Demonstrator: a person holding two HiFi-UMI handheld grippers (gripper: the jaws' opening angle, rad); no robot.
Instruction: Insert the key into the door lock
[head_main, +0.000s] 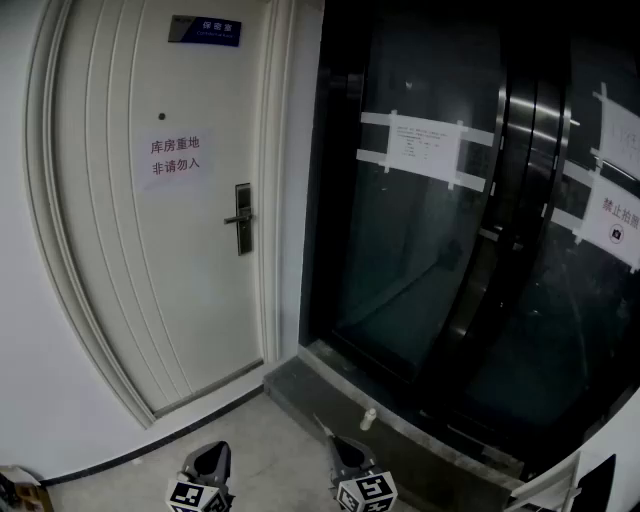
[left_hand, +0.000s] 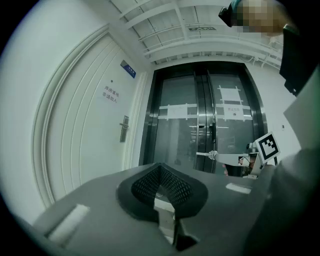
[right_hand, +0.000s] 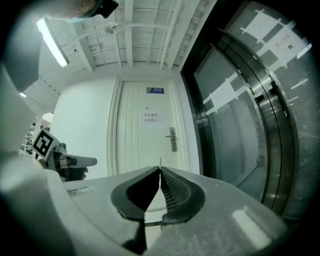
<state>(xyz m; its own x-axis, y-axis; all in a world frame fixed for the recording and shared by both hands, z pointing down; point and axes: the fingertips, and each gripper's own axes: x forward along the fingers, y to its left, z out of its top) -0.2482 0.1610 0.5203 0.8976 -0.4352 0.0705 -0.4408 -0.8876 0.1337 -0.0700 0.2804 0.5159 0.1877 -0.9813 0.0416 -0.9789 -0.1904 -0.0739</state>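
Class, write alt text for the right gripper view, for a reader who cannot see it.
The right gripper, fingers shut on a thin key, points it at a white door with a lever-handle lock. Dark glass doors stand to the right; the left gripper shows at far left.

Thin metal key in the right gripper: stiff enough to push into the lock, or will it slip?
Probably stiff: the thin metal key juts straight from the shut right gripper, no sag. Likely light, being so slim. It might twist or slide when pushed into the dark lock plate, though the ribbed fingers should help.
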